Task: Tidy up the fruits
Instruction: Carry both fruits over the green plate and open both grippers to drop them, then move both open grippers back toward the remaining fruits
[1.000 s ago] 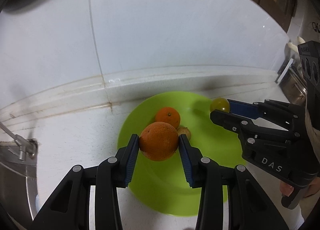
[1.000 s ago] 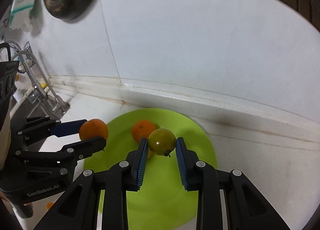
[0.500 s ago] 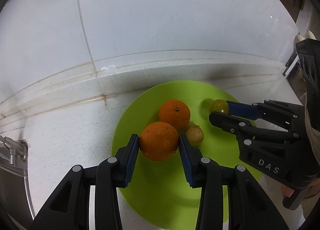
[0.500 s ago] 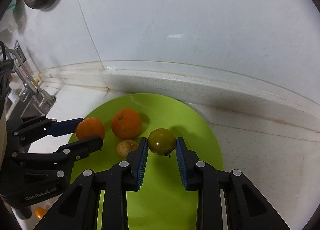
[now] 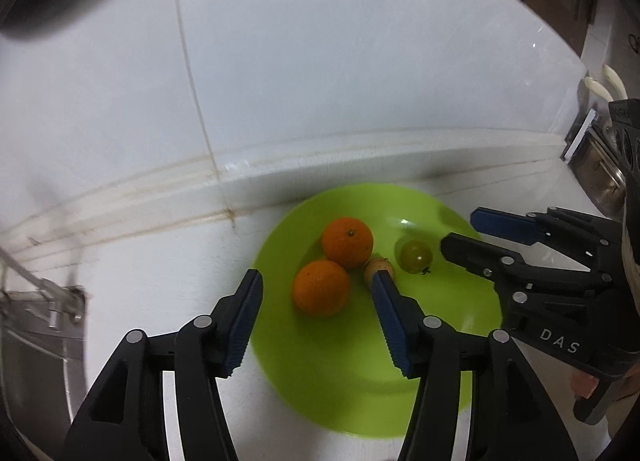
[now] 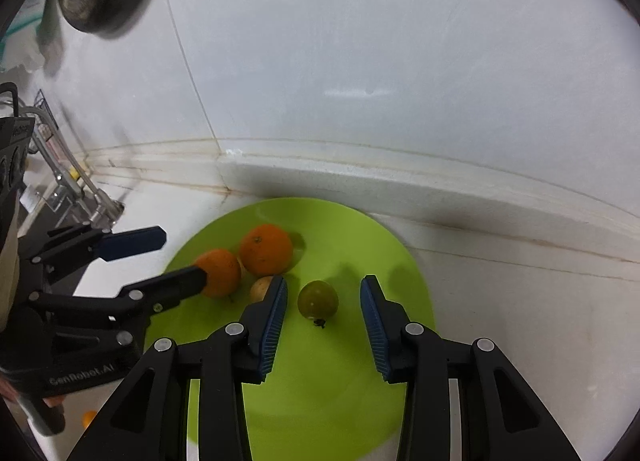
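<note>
A lime green plate (image 5: 340,373) (image 6: 352,245) lies on the white counter by the wall. On it lie two oranges, one nearer me (image 5: 321,287) (image 6: 219,272) and one behind it (image 5: 347,242) (image 6: 265,249), a small yellowish fruit (image 5: 378,267) (image 6: 261,287) and a green tomato (image 5: 413,256) (image 6: 317,299). My left gripper (image 5: 318,289) is open, its jaws either side of the near orange, not touching. My right gripper (image 6: 323,301) is open around the tomato, which rests on the plate. Each gripper also shows in the other's view, the right one (image 5: 468,233) and the left one (image 6: 180,257).
A raised white ledge (image 6: 400,189) and tiled wall run right behind the plate. A steel sink (image 5: 36,325) and tap (image 6: 72,185) lie to the left. A small orange object (image 6: 89,417) lies on the counter at lower left. A metal rack (image 5: 600,169) stands at the right.
Both grippers have opened. The left one let its orange down onto the plate, the right one let the tomato down beside the small fruit. Both have drawn back slightly.
</note>
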The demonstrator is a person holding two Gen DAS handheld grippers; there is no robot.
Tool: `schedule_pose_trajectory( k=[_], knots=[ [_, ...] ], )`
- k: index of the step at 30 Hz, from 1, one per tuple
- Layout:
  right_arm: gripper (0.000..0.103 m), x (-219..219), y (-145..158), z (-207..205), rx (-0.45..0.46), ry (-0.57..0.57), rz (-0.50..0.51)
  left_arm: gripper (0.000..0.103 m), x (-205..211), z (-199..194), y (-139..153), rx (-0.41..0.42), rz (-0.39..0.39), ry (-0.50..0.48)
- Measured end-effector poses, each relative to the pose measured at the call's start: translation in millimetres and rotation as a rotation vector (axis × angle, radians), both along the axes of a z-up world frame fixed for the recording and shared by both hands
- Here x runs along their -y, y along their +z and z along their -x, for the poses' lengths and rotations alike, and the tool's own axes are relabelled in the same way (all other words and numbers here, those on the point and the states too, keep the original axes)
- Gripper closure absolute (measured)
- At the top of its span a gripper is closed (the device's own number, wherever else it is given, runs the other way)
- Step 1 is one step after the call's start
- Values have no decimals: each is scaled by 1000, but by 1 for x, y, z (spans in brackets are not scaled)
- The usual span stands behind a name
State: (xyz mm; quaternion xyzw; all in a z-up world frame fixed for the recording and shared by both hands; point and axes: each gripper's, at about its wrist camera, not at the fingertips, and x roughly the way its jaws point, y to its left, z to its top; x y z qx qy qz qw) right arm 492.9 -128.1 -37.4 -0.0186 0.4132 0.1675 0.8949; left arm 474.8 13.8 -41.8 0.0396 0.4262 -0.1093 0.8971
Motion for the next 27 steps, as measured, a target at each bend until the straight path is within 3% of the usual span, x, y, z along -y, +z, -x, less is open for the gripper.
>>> schedule_pose_trajectory(
  k=[12,19,27],
  knots=[
    [64,5,57,83,145,6,-40,37,-7,88,63,179,1,-8],
    [64,1,79,134,216,5,-54,35,-14,137,78,225,5,-8],
    [64,-4,81,178,221,20,-90,32,-17,182,83,255,-1,-7]
  ],
)
